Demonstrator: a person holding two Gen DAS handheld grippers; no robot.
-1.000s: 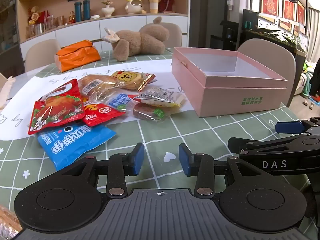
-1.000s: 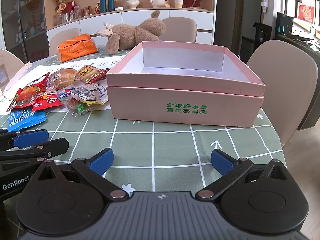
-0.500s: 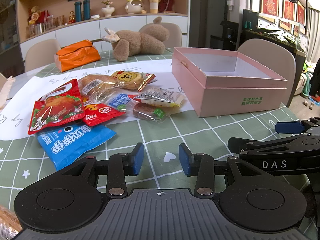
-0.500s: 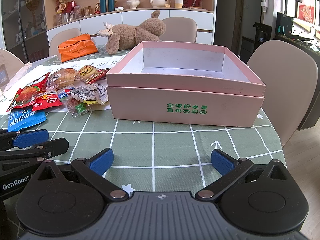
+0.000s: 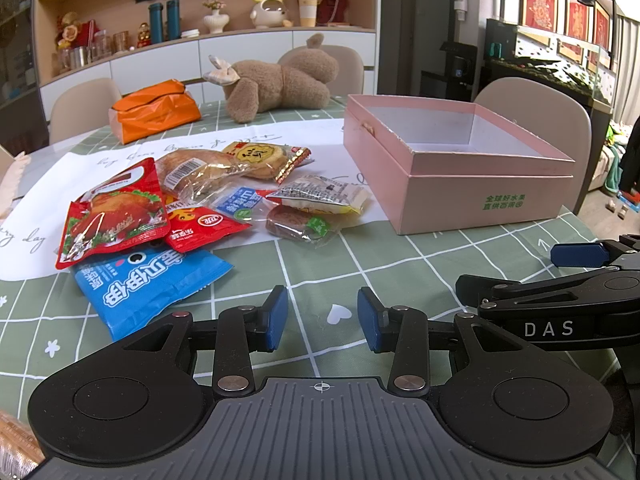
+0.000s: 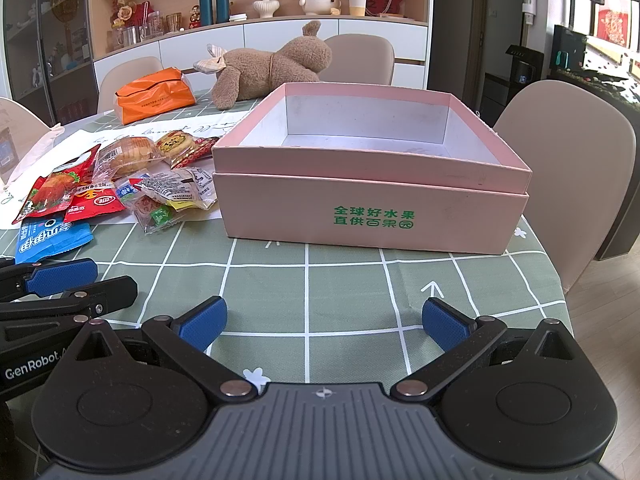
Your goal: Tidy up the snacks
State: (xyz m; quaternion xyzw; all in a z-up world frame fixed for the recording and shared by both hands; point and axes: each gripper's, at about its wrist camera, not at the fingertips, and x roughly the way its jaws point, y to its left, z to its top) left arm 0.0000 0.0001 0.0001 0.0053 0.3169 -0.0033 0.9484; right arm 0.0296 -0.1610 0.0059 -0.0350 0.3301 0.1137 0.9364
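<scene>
1. Left gripper [image 5: 322,317]: jaws parted, nothing between the blue pads, hovering low over the green checked surface [image 5: 400,264].
2. Right gripper [image 6: 324,322]: jaws spread wide, nothing held, also just above the surface, pointing at the pink box.
3. The two grippers sit side by side; each shows at the edge of the other's view.
4. Blue snack pack [image 5: 148,284]: nearest the left gripper, flat on the surface, just ahead-left of its jaws.
5. Behind it, a loose overlapping pile: red chicken pack [image 5: 112,212], smaller red pack [image 5: 200,228], clear-wrapped bread [image 5: 196,172], yellow round pastry pack [image 5: 264,158], printed white pack [image 5: 320,194], and a brown pastry with green label [image 5: 300,222]. Most lie on a white sheet with script lettering.
6. Pink box [image 6: 372,184]: open, lid off, interior bare white, green lettering on front. It sits right of the pile, close but not touching.
7. Far side of the surface: orange bag [image 5: 154,110] and a brown plush toy [image 5: 280,80] lying on its side.
8. Beyond: beige chairs, then wall shelving with ornaments.
</scene>
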